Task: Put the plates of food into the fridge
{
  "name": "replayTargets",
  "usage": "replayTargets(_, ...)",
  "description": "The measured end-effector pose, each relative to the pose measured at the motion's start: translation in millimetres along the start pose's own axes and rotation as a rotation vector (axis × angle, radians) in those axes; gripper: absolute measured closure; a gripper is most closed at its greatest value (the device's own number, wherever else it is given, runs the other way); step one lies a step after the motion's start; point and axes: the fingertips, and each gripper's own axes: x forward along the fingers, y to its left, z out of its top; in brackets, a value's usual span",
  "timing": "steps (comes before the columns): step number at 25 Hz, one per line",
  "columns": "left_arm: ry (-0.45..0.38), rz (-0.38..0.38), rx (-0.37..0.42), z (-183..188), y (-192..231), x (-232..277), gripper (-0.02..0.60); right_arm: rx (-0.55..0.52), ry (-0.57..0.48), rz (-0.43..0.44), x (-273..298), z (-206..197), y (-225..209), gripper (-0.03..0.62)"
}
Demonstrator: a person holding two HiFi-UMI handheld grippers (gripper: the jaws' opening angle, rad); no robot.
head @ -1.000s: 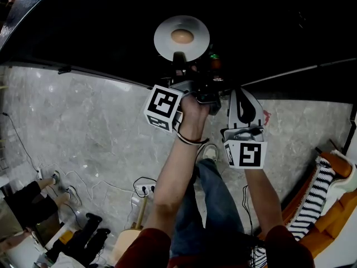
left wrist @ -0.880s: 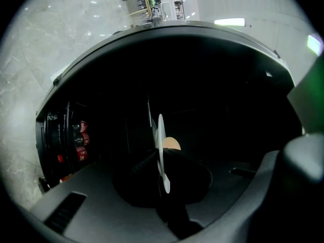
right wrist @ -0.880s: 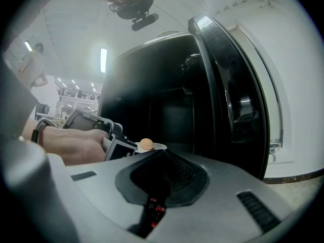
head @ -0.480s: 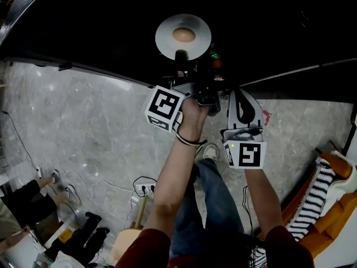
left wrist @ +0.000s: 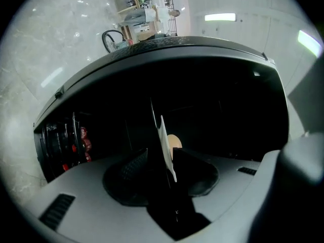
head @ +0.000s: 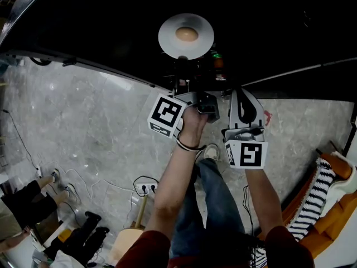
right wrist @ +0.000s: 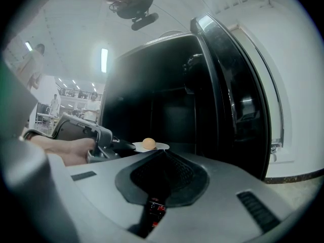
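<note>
Left gripper [left wrist: 163, 162] opens wide; plate [head: 168, 38] sits slightly farther into fridge [right wrist: 167, 95]
Jaws have just been opening, the rim between them but ungripped; right gripper [right wrist: 162, 156] waits alongside, closed and empty. This plate, carrying one round food item [head: 186, 34], looks delivered; withdrawing is left, and no other plates show.

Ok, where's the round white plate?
The plate is top centre in head view, inside the dark fridge, rim between the left gripper's jaws, which just opened.
</note>
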Motion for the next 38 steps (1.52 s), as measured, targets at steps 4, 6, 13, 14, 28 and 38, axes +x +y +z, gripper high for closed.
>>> replayTargets(4, 0.004, 0.002, 0.049, 2, 2, -8, 0.440, -0.003, -0.002, 0.007, 0, 1, 4, 0.583)
replayTargets(6, 0.002, 0.007, 0.080, 4, 4, -13, 0.439, -0.004, -0.003, 0.009, 0, 2, 7, 0.583)
replayTargets(13, -0.005, 0.000, 0.321, 9, -2, -29, 0.439, -0.002, 0.001, 0.012, -1, 1, 10, 0.583)
replayTargets(14, -0.004, -0.004, 0.359, 9, -4, -31, 0.439, -0.002, 0.001, 0.013, -1, 1, 11, 0.583)
replayTargets(28, 0.010, -0.102, 0.872, -1, -32, -49, 0.439, 0.002, 0.002, -0.003, -4, -1, 6, 0.583)
replayTargets(38, 0.012, -0.084, 0.954, -6, -29, -53, 0.501, 0.003, 0.005, -0.006, -7, -2, 7, 0.583)
